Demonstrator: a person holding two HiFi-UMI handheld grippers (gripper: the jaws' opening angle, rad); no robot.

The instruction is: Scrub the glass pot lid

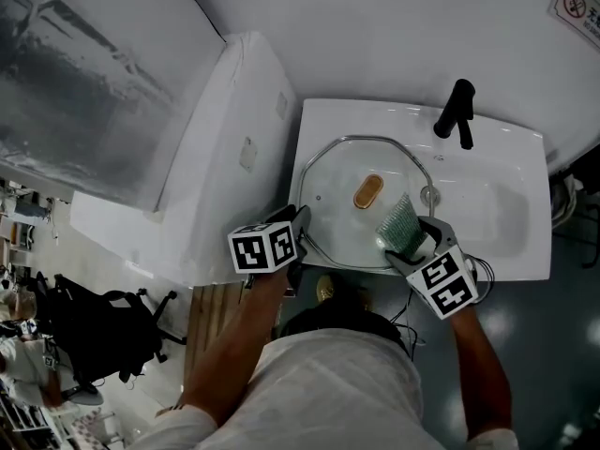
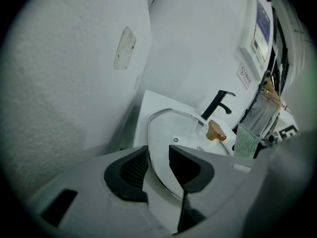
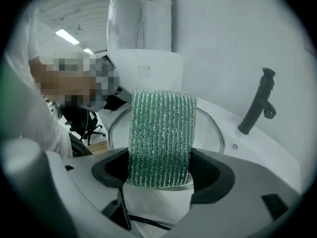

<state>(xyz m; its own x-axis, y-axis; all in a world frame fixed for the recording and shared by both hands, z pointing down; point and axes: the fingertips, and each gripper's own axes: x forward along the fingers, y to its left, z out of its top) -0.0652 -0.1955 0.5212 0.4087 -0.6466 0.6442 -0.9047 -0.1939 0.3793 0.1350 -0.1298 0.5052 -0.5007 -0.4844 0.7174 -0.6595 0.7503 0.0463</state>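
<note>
Right gripper (image 1: 409, 244) is clenched on a green mesh scrub pad (image 1: 400, 221). In the right gripper view the pad (image 3: 161, 138) stands upright between the two dark jaws of that gripper (image 3: 161, 171), pinched at its lower end and filling the gap. Seen from the head view, the pad sits over the rim of the glass lid (image 1: 342, 172) at about 4 o'clock from the lid's brown knob (image 1: 367, 191). Whether it presses on the glass cannot be told.

The left gripper (image 1: 300, 225) is closed on the lid's metal rim at about 8 o'clock from the knob. In the left gripper view the rim of the lid (image 2: 163, 133) runs down between the jaws of that gripper (image 2: 158, 165), one jaw on each face of the glass, with the knob (image 2: 216, 131) beyond.

The lid lies in the left part of the white sink (image 1: 506, 172), covering most of that side of the bowl. A round drain (image 1: 429, 195) shows just beside the lid at 3 o'clock. A black tap (image 1: 457, 111) stands on the back edge of the sink at about 1 o'clock from the knob, well apart from both grippers.
</note>
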